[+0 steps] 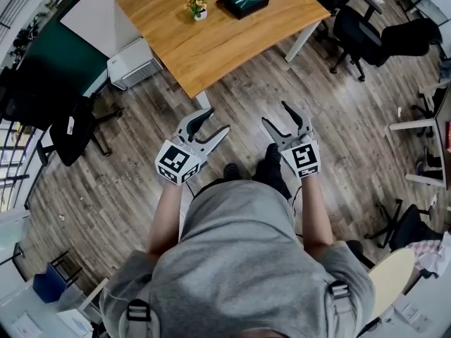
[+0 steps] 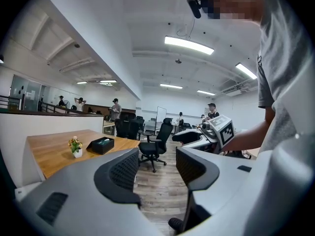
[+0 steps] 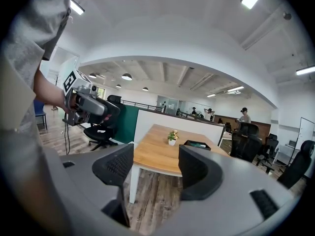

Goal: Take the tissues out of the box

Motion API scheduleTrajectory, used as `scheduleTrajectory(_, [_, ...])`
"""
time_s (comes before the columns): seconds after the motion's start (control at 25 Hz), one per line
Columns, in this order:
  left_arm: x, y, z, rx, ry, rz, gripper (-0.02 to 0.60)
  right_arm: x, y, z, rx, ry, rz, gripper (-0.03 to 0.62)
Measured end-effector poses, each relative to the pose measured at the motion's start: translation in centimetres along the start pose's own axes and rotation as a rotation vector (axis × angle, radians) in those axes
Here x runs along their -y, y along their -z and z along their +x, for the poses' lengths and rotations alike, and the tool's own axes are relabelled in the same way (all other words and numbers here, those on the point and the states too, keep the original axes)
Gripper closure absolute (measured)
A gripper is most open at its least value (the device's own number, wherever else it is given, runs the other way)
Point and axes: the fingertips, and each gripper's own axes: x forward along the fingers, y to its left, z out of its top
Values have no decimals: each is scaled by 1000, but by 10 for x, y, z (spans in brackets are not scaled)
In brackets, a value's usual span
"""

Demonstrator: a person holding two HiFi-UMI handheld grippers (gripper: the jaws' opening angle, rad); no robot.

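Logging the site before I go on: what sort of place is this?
Most likely an open-plan office: rolling office chairs, a wooden desk holding a black tissue box and a small potted flower, and long strip ceiling lights.

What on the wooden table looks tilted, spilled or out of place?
Nothing stands out. The black tissue box lies flat on the wooden table, and the small flower pot stands upright beside it, not touching it. I see nothing spilled on the tabletop.
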Motion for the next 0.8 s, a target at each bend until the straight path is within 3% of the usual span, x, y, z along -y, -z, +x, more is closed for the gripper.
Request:
scheduleTrajectory(0.36, [-7, 0, 4, -3, -3, -2, 339, 3, 0, 3, -5, -4, -23, 292])
scheduleTrajectory(0.8, [-25, -3, 44, -23, 2, 5, 337, 47, 7, 25, 5, -12, -13, 296])
